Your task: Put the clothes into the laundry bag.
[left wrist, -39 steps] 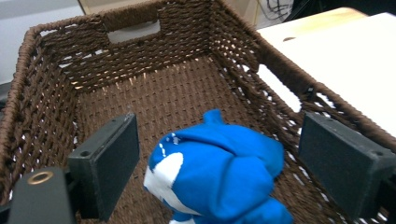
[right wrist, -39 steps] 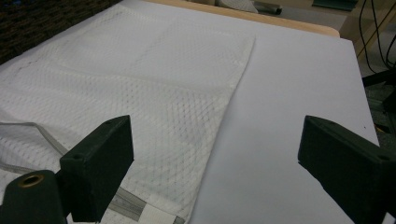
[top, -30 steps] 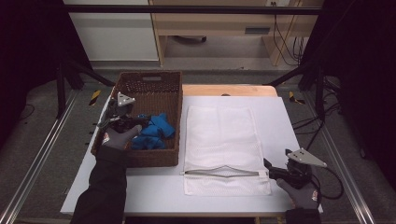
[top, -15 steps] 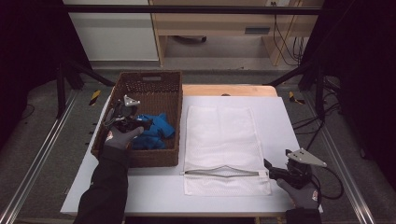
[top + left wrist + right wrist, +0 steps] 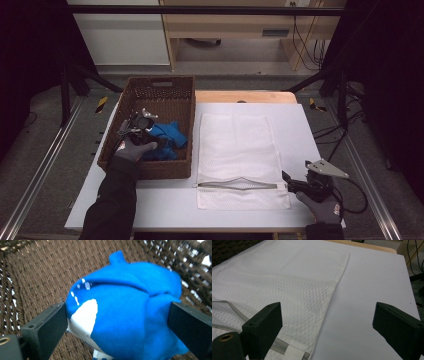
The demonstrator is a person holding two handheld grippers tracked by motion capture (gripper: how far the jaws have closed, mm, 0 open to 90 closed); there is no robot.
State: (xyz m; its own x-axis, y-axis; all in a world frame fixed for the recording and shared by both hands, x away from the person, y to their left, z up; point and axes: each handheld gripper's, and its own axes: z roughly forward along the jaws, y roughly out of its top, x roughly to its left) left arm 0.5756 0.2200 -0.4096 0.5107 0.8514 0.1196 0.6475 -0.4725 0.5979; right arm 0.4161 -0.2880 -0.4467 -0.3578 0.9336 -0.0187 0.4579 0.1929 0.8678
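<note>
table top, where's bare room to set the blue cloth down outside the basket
Free: the white table strip right of the mesh bag, and the front edge between the basket and left sleeve. Crowded: the front right corner, where the right gripper sits.

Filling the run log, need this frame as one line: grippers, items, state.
left gripper: open, jaws either side of blue cloth in basket | right gripper: open, idle by mesh bag | bag zipper: open | table

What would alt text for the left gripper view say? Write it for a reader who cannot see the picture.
A bunched blue cloth with a white patch sits between the two open black jaws of the left tongs, one jaw on each side of it. Under and around it is the brown woven basket, with light showing through gaps in its wall at the upper right.
</note>
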